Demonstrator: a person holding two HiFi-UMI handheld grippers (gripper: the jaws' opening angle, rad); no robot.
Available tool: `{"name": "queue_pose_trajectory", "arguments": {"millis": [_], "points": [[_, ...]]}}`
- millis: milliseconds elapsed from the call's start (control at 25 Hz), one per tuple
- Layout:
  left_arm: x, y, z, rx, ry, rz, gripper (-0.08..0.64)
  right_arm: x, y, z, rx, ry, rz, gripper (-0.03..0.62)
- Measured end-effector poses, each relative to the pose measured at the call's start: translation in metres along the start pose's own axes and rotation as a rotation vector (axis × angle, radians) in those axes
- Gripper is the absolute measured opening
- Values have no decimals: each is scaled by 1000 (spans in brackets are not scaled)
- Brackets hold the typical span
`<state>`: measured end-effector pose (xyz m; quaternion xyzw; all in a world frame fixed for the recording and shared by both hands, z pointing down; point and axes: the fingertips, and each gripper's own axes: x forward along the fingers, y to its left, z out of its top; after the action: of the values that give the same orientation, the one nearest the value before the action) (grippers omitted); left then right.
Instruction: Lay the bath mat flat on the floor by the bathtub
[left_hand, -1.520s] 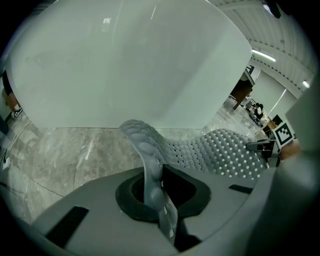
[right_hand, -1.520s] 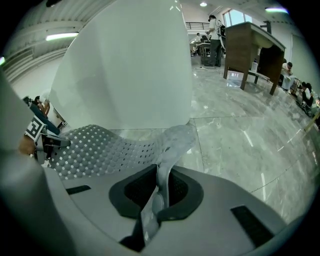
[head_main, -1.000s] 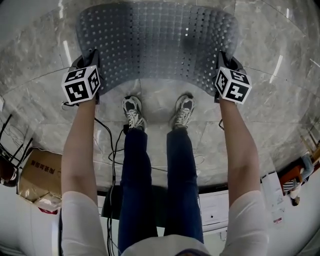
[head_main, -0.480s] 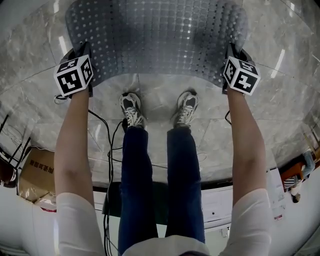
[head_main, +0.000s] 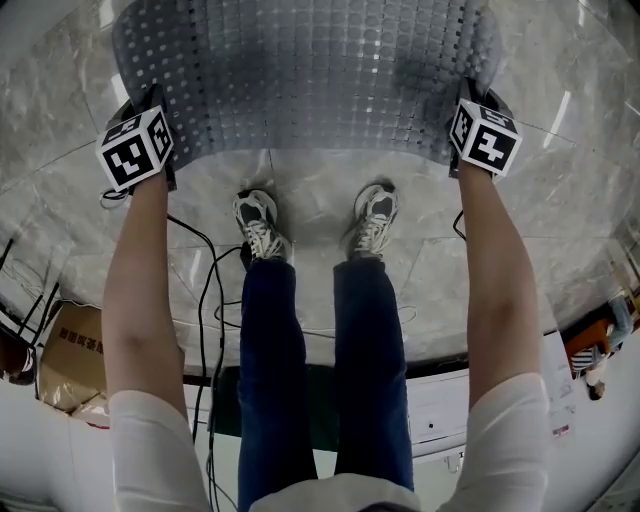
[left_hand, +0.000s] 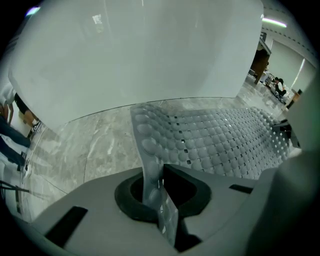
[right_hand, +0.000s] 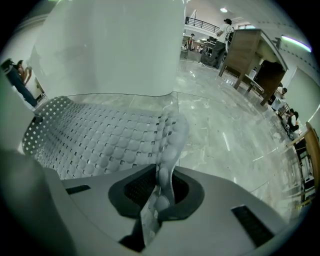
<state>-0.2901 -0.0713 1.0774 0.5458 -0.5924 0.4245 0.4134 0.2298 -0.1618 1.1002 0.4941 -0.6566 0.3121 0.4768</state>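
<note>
A grey, translucent, bumpy bath mat (head_main: 305, 75) with small holes is stretched out over the marble floor, ahead of the person's shoes. My left gripper (head_main: 150, 150) is shut on the mat's near left corner; its edge (left_hand: 150, 175) runs up between the jaws. My right gripper (head_main: 465, 130) is shut on the near right corner, where the mat's edge (right_hand: 165, 165) is pinched. In both gripper views the mat (left_hand: 225, 140) (right_hand: 95, 140) spreads toward the white bathtub wall (left_hand: 135, 55) (right_hand: 110, 45) just beyond it.
The marble floor (head_main: 300, 210) carries the person's two shoes (head_main: 255, 225) behind the mat. Black cables (head_main: 205, 290) trail on the floor at the left. A cardboard box (head_main: 70, 360) sits at the lower left. People and wooden furniture (right_hand: 250, 55) stand far off.
Both grippers have moved forward and slightly apart with the mat in them. The mat now lies farther from the shoes and is stretched wider.
</note>
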Motion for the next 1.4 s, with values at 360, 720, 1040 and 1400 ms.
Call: {"name": "queue_pose_trajectory", "arguments": {"millis": [360,720,1040,1400], "points": [[13,12,-4,-79,43,47,54,12,-11,-7,42,21,-55,61],[13,29,-8,-179,-1,132,164,8,-20,-5,109,3,-73,121],[8,33,-19,-236,-6,105,229,2,-29,-9,164,3,-74,264],[-5,43,-31,-311,25,135,230,-12,-40,-8,171,4,-102,282]]}}
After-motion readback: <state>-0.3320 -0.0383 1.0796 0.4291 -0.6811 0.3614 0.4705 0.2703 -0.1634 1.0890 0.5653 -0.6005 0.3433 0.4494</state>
